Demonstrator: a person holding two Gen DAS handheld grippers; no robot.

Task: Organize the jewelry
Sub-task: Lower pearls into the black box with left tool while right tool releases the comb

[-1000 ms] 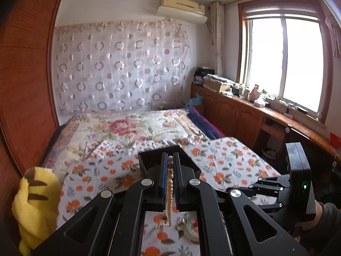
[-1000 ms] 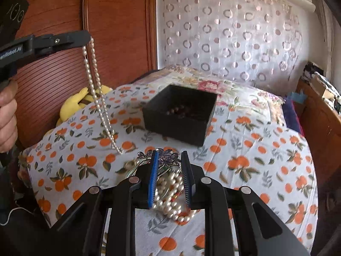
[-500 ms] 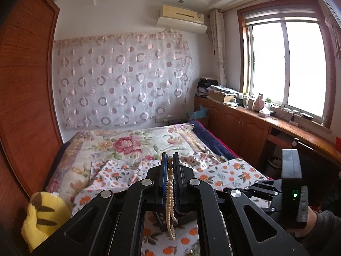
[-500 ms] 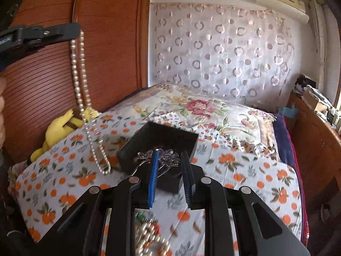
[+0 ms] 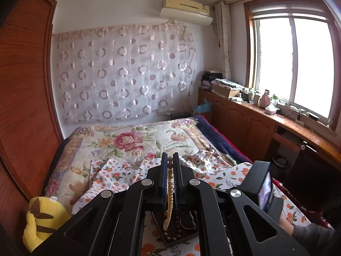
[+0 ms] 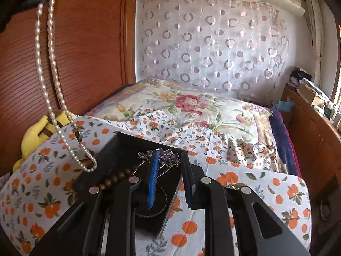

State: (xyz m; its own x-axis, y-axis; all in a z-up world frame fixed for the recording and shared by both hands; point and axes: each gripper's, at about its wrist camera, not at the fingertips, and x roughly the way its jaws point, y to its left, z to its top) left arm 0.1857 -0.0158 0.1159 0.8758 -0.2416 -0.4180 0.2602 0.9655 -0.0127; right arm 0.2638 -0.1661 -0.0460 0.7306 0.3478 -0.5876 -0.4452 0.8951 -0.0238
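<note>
1. The left gripper [image 5: 169, 166] has its jaws clamped on a pearl necklace [image 6: 52, 81]. The strand runs between the two pads and hangs down below them.
2. In the right wrist view the pearl necklace hangs in a long double strand from the top left corner. Its lower loop swings above the near left corner of a black box [image 6: 127, 149], and a small clasp shows partway down the strand.
3. The black box sits on an orange-print cloth [image 6: 245, 183] spread over the bed [image 6: 191, 106]. It is open at the top.
4. Inside the black box lies a string of brown beads [image 6: 115, 178] along the left side. A thin dark ring also lies on the box floor; its make cannot be told.
5. The right gripper [image 6: 170, 160] is held over the black box. Its jaws stand a little apart with a purple hair clip [image 6: 166, 156] between their tips; whether the pads press on the clip cannot be told.
6. In the left wrist view the black box and brown beads show below the left gripper, with the pearl strand hanging over them.
7. A yellow plush toy [image 5: 40, 224] lies at the left edge of the bed, against a wooden wardrobe [image 6: 85, 53].
8. A person's hand in a grey sleeve [image 5: 309, 232] shows at the lower right of the left wrist view.
</note>
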